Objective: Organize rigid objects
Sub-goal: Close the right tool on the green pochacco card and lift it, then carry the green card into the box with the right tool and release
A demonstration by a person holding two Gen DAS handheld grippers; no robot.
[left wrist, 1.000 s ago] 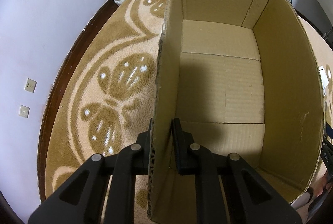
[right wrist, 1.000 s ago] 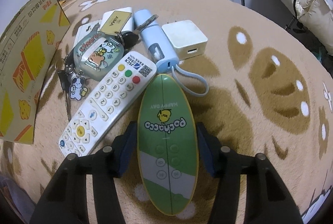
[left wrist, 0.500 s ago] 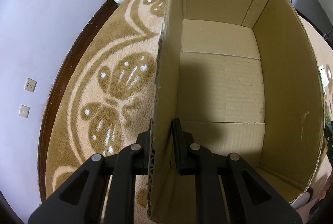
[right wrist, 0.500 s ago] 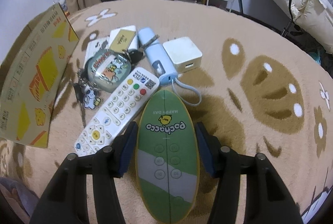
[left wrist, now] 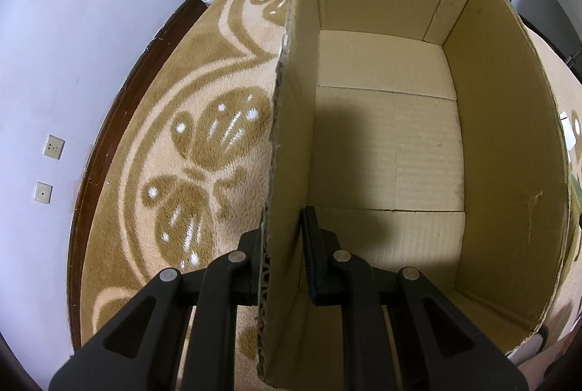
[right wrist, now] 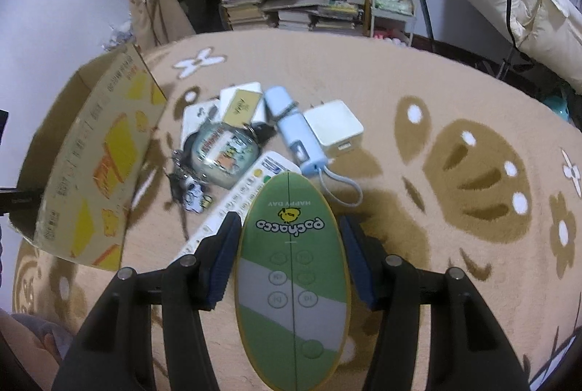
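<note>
right gripper [right wrist: 289, 245]: you grip the green oval case [right wrist: 293, 282] by its curved edges; it may slip out.
left gripper [left wrist: 282, 258]: you pinch the cardboard box [left wrist: 509, 154] wall at lower centre; a tug may tip it.

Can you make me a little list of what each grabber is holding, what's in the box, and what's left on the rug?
left gripper: clamped on the cardboard box wall
right gripper: holding the green oval case
box contents: nothing visible
on the rug: white remote, blue power bank, white charger, keychains
</note>
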